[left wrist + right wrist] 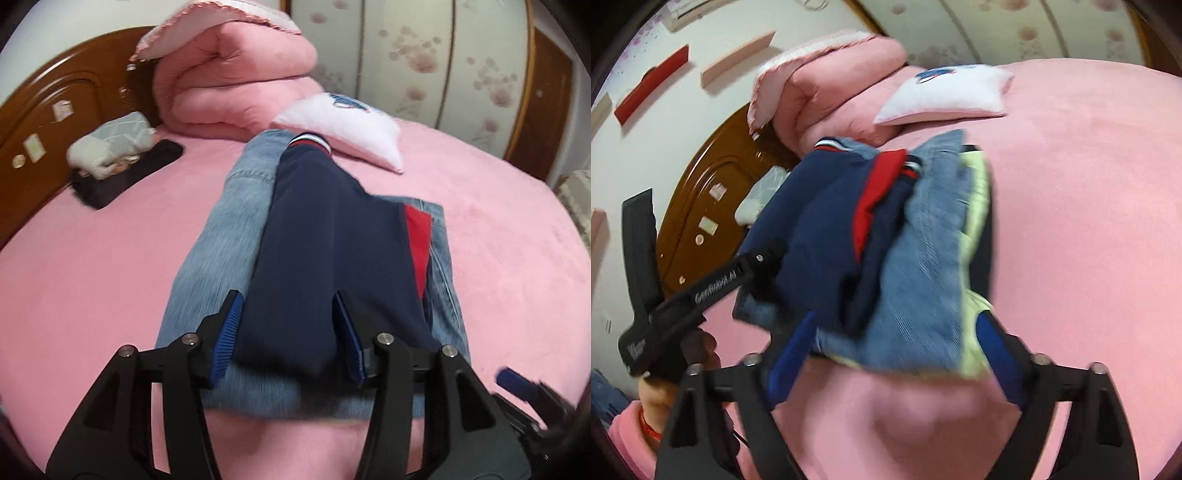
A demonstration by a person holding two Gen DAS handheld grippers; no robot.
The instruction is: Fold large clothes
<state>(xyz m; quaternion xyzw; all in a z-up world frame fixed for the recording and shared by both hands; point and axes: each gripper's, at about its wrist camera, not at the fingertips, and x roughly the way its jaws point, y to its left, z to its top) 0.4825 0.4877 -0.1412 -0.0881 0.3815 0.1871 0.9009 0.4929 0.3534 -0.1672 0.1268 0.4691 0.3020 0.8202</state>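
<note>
Left gripper (288,332) sits half open around the near end of the navy garment (325,236), pads beside the cloth rather than pinching it. It looks freshly laid on the jeans (218,236) to build a stack. Right gripper (886,354) gapes wide around the pile's edge, gripping nothing. Beyond both lies the pink bed (92,266).

right claw (886,350): spread wide | stacked clothes (886,240): between fingers | pink bed (1071,221): beneath
</note>
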